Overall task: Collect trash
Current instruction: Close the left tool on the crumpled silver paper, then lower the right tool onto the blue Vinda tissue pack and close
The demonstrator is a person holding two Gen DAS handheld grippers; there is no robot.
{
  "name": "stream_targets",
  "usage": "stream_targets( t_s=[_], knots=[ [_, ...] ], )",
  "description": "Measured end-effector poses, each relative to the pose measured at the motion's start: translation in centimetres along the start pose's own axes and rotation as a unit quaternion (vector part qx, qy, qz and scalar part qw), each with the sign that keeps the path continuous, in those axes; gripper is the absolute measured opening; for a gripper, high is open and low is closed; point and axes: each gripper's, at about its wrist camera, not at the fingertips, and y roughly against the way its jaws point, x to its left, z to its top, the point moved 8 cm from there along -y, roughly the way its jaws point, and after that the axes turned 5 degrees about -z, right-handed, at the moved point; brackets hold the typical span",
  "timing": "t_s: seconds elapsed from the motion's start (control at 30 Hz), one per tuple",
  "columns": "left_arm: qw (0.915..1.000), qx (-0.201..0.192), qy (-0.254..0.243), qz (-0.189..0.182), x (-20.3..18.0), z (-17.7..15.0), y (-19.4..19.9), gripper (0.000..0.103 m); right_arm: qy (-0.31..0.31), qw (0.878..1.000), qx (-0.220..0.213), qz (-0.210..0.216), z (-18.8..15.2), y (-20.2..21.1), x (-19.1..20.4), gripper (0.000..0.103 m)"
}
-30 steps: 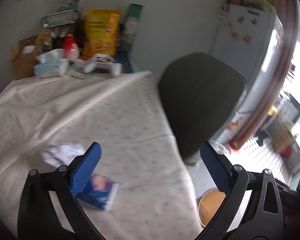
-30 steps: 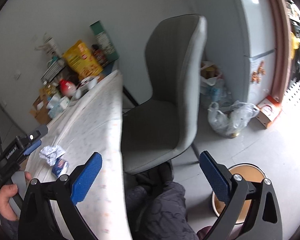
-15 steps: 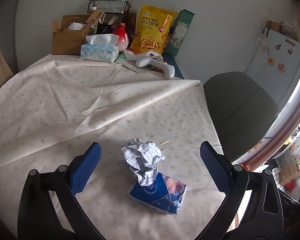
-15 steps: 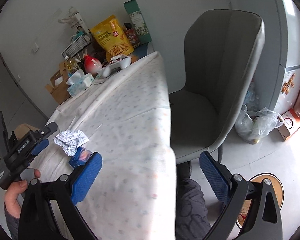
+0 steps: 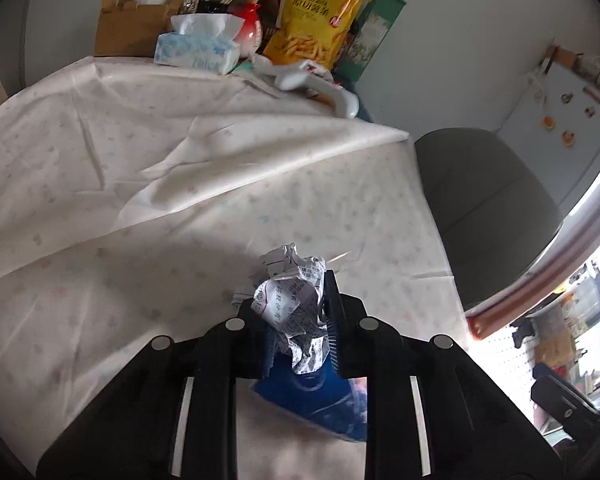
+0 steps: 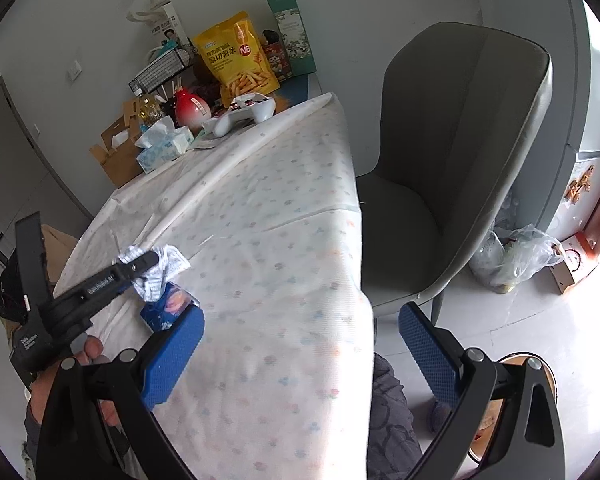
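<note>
A crumpled printed paper ball (image 5: 296, 300) sits between the fingers of my left gripper (image 5: 296, 320), which is shut on it just above the table. In the right wrist view the paper ball (image 6: 160, 268) and the left gripper (image 6: 140, 268) show at the table's left. A blue wrapper (image 5: 320, 396) lies on the cloth right below the paper; it also shows in the right wrist view (image 6: 166, 306). My right gripper (image 6: 300, 344) is open and empty over the table's near right edge.
The table (image 6: 268, 240) has a white flowered cloth. At its far end stand a tissue box (image 5: 196, 50), cardboard box (image 5: 128, 28), yellow snack bag (image 5: 316, 28) and white controller (image 5: 312, 82). A grey chair (image 6: 460, 152) stands right; a bin (image 6: 500, 408) and plastic bags (image 6: 516, 256) are on the floor.
My left gripper moved forward over the paper ball and shut on it. The right gripper swung left toward the table and stayed open.
</note>
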Motion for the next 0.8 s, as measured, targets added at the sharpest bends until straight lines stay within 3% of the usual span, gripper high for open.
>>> stream_targets(
  t_s=[0.47,0.8],
  knots=[
    [0.9980,-0.047,-0.003,0.042,5.1,1.3,6.7,0.017,0.052,0.997,0.026,0.060,-1.5,-2.6,8.0,0.095],
    [0.9955,-0.057,0.017,0.073,9.8,0.6,10.0,0.018,0.104,0.989,0.057,0.083,-3.7,-5.1,14.4,0.095]
  ],
)
